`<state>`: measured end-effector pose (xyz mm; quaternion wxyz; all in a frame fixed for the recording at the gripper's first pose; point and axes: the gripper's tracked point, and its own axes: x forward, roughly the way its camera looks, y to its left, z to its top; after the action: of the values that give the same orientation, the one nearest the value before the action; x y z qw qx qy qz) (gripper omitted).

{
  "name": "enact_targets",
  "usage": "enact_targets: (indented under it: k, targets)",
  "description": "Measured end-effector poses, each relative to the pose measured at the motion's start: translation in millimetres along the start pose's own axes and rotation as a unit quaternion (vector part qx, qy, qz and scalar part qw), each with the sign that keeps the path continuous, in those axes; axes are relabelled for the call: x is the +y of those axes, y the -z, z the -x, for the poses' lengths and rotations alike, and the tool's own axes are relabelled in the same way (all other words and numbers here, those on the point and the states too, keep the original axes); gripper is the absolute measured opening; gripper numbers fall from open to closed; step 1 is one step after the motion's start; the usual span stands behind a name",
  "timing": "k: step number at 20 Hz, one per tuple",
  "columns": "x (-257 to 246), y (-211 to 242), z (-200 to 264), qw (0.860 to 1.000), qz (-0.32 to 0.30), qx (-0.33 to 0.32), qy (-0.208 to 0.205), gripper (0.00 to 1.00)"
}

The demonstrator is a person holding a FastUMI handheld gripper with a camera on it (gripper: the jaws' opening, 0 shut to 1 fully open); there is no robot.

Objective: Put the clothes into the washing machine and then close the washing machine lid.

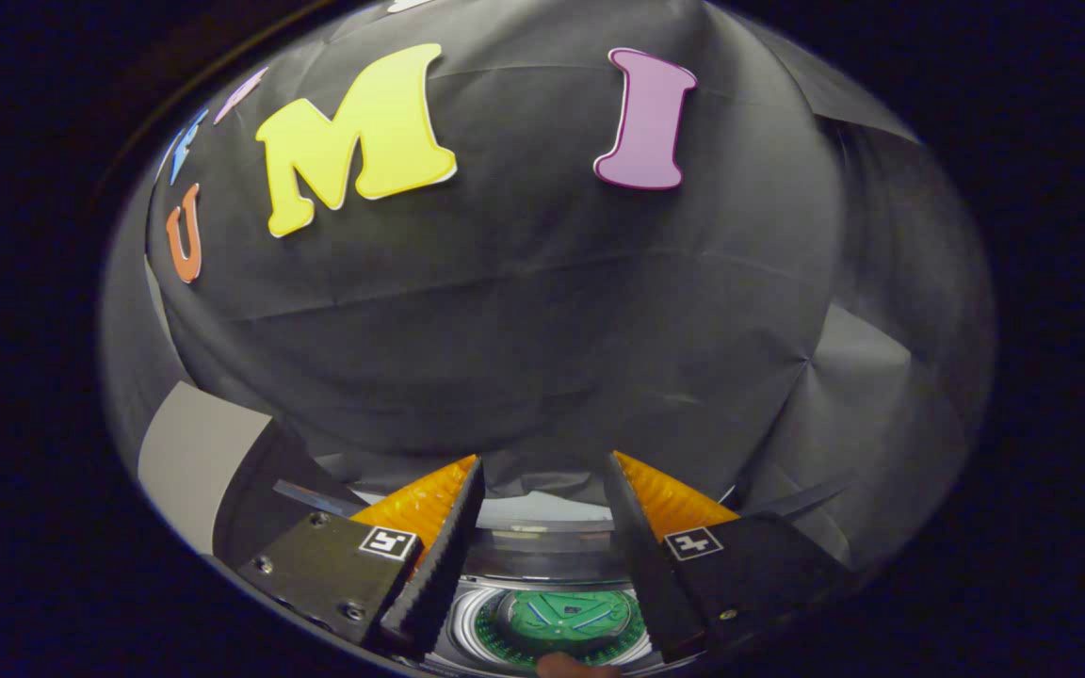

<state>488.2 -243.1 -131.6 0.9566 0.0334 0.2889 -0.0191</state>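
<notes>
- Washing machine, a white top-loader with shiny round drum and green base plate, sits below the gripper, mouth facing up.
- Gripper hovers tilted over it, looking toward the black cloth wall.
- Fingers stand wide apart, holding nothing.

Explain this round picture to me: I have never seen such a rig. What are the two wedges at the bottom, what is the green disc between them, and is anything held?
The camera rides on a hand-held gripper and looks forward along its two fingers: those are the wedges. They stand apart with nothing between them, so nothing is held. Below and between them you look down into the open washing machine; the green disc lies at the bottom of its drum. Beyond the fingers hangs the booth's black cloth wall. A small reddish thing at the very bottom is too cut off to identify.
</notes>
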Motion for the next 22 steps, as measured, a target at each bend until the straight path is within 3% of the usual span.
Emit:
enact_targets:
  k: [10,22]
  targets:
    - [2.8,20.7,26.9,1.0,0.004,0.0,0.03,0.82]
    - [-2.0,65.7,68.2,0.999,-0.005,0.022,0.032,0.82]
